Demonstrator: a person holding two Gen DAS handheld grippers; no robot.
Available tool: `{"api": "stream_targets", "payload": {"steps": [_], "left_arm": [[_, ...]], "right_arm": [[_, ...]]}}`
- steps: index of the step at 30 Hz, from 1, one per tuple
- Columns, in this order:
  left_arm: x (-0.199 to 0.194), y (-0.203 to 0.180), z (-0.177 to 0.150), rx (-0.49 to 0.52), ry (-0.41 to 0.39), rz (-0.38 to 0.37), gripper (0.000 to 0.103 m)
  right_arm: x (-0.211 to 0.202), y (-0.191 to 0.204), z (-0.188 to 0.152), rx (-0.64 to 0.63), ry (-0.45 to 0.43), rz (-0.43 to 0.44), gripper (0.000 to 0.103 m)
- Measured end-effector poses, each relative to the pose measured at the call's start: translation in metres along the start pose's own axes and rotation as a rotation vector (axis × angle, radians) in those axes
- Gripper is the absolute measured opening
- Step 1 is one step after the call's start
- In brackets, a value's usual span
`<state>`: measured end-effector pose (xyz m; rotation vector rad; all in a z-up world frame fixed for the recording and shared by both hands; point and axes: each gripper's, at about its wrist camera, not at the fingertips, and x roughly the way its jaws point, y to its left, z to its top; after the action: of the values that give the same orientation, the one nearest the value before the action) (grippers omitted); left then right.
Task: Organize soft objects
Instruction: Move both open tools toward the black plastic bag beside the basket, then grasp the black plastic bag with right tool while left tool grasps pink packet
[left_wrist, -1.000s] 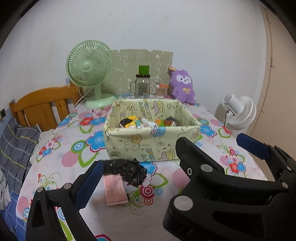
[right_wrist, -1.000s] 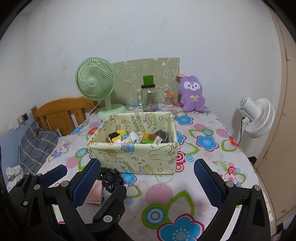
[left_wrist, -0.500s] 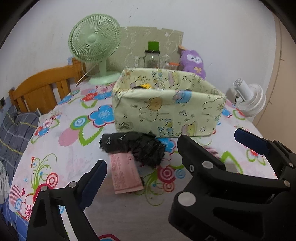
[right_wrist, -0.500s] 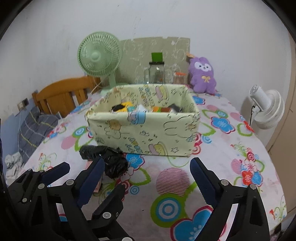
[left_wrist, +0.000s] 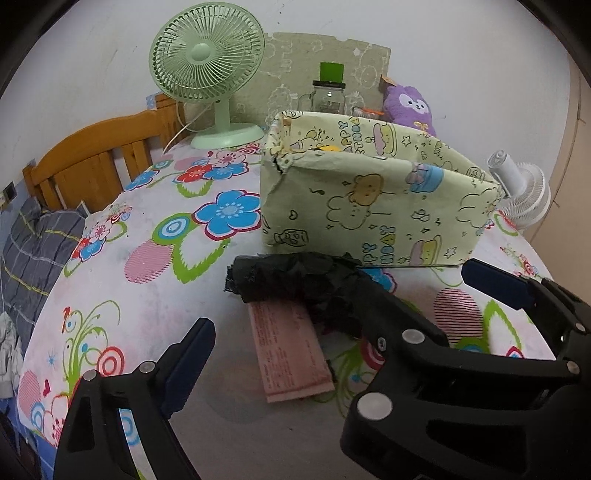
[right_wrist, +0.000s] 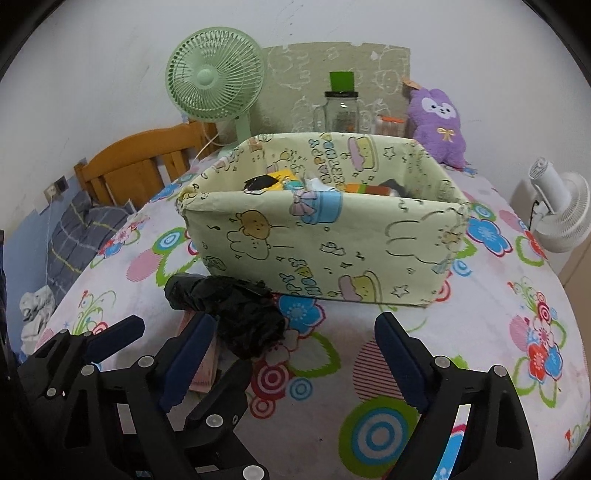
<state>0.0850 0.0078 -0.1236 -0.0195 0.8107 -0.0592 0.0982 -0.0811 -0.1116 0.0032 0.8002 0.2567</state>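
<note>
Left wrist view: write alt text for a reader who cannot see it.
The open left gripper, jaws just closing slightly, hovers over a crumpled black bag lying on a pink paper slip, on a flowered tablecloth. Behind stands a pale yellow cartoon-print box, with a green fan beyond.

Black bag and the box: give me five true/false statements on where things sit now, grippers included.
1. The black plastic bag lies on the table in front of the fabric box. True.
2. The pink paper packet is inside the box. False: it lies on the tablecloth, partly under the bag.
3. The left gripper is clamped on the bag. False: its jaws stand open, nothing held; they have just been closing a little.
4. The right gripper holds nothing. True.
5. The purple plush sits in the box. False: it stands behind it, by the wall.
</note>
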Motion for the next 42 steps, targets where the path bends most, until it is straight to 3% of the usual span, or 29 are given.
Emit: {"api": "stream_targets", "payload": {"steps": [18,20,22,28,34,42], "left_arm": [[0.022,0.04,0.003,-0.07,0.062,0.012,0.093],[0.023,0.039,0.002,-0.067,0.065,0.008,0.093],[0.024,0.039,0.002,-0.065,0.066,0.009,0.093],[0.025,0.037,0.003,-0.06,0.067,0.003,0.093],[0.022,0.027,0.001,-0.041,0.067,0.01,0.093],[0.018,0.008,-0.001,-0.018,0.062,0.02,0.092]], "right_arm": [[0.039,0.035,0.016,-0.073,0.065,0.047,0.085],[0.043,0.036,0.016,-0.071,0.076,0.048,0.08],[0.05,0.036,0.015,-0.058,0.102,0.058,0.068],[0.05,0.033,0.013,-0.028,0.111,0.064,0.054],[0.042,0.024,0.006,-0.003,0.103,0.06,0.049],[0.022,0.004,-0.004,0.046,0.072,0.031,0.048]]}}
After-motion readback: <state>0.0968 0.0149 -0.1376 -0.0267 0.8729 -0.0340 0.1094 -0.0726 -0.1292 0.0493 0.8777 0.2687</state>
